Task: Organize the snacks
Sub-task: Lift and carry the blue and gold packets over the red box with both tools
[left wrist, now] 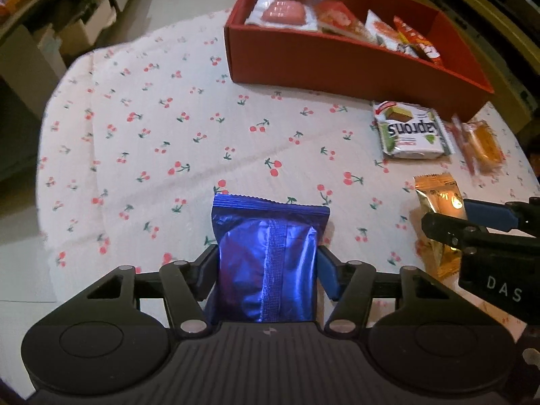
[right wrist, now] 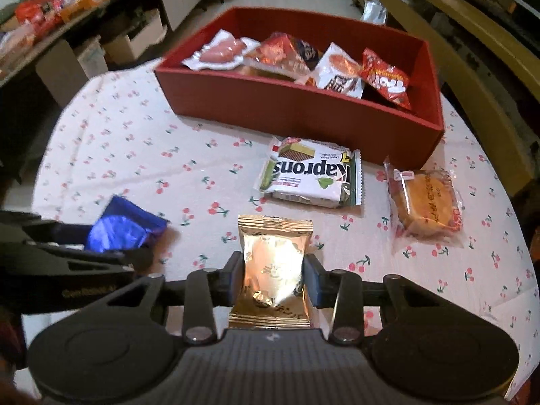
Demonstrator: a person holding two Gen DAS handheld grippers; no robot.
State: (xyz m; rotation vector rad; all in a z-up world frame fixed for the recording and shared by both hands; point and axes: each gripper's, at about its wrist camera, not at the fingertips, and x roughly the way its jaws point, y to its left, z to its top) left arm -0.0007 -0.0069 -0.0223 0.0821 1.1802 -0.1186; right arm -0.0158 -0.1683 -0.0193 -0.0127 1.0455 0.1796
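My left gripper [left wrist: 266, 270] is shut on a shiny blue snack packet [left wrist: 266, 253], held over the cherry-print tablecloth [left wrist: 152, 135]. My right gripper [right wrist: 273, 276] is shut on a gold snack packet [right wrist: 273, 263]; it also shows in the left wrist view [left wrist: 435, 202]. The blue packet [right wrist: 121, 229] appears at the left of the right wrist view. A red box [right wrist: 303, 111] with several snack packets inside stands at the back of the table; it also shows in the left wrist view [left wrist: 337, 64]. A white-green Kaprons wafer pack [right wrist: 310, 175] and a wrapped orange cake [right wrist: 425, 202] lie in front of the box.
The round table drops off at the left and right edges. Shelves with more snacks [right wrist: 44, 17] stand at the back left. A wooden piece of furniture [right wrist: 472, 67] stands at the right behind the box.
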